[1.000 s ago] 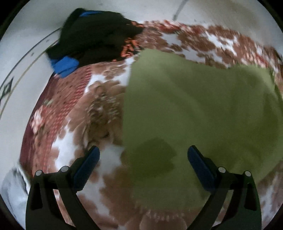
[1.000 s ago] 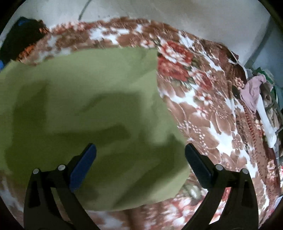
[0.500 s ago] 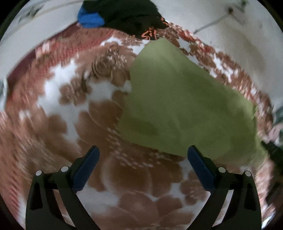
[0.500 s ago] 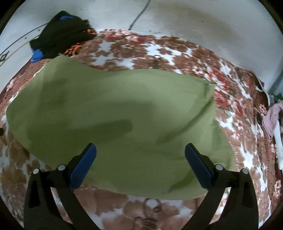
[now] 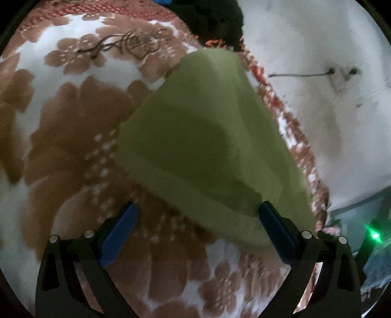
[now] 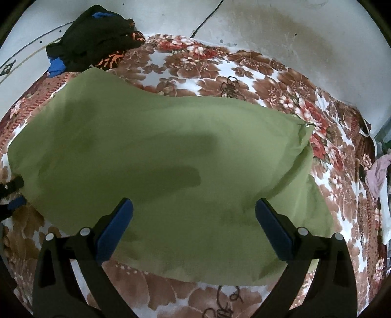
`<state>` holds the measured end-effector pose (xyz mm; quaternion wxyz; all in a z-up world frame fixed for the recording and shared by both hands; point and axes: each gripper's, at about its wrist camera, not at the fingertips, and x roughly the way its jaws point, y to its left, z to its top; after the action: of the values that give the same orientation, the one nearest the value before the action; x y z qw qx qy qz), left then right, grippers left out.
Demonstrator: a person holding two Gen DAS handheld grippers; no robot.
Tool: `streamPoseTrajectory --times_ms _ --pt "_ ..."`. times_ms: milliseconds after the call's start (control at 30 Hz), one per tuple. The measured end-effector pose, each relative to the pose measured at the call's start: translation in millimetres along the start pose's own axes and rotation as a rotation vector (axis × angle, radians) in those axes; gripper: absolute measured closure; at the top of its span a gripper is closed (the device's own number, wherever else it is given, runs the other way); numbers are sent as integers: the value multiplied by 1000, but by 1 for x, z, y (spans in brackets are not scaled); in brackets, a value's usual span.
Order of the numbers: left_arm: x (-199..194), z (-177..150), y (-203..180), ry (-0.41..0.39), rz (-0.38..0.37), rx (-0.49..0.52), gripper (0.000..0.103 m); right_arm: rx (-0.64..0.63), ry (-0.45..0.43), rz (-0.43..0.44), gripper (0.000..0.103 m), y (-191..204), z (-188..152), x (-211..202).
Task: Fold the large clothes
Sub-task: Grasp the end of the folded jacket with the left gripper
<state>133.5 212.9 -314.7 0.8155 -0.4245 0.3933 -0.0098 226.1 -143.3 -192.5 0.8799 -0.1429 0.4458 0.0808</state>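
Note:
A large olive-green garment (image 6: 171,166) lies folded and flat on a floral brown, red and white blanket (image 6: 281,80). In the left wrist view the same green garment (image 5: 207,146) runs away from me toward the wall. My left gripper (image 5: 195,227) hovers open over the garment's near left edge, its right finger at the cloth's border. My right gripper (image 6: 193,222) is open above the garment's near edge, with nothing between its blue pads. The left gripper's tip (image 6: 12,188) shows at the far left edge of the right wrist view.
A heap of black clothes with blue and orange parts (image 6: 92,36) sits at the blanket's far left corner, also seen as dark clothes (image 5: 212,22). A pale wall (image 6: 293,31) with a cable runs behind. Pink and white cloth (image 6: 378,176) lies off the right side.
Both grippers pulled back and up from the green garment. The left one swung leftward, so the garment now sits right of centre. Both stayed open.

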Motion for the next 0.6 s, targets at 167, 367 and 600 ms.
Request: streamPoseTrajectory --times_ms 167,367,600 --pt "17 17 -2 -15 -73 -9 6 1 -3 0 5 -5 7 13" --pt "39 35 -1 -33 -112 -71 5 -3 -7 -28 5 -12 17 27" --pt "34 54 -43 -69 -255 3 6 47 12 -18 5 -18 13 48"
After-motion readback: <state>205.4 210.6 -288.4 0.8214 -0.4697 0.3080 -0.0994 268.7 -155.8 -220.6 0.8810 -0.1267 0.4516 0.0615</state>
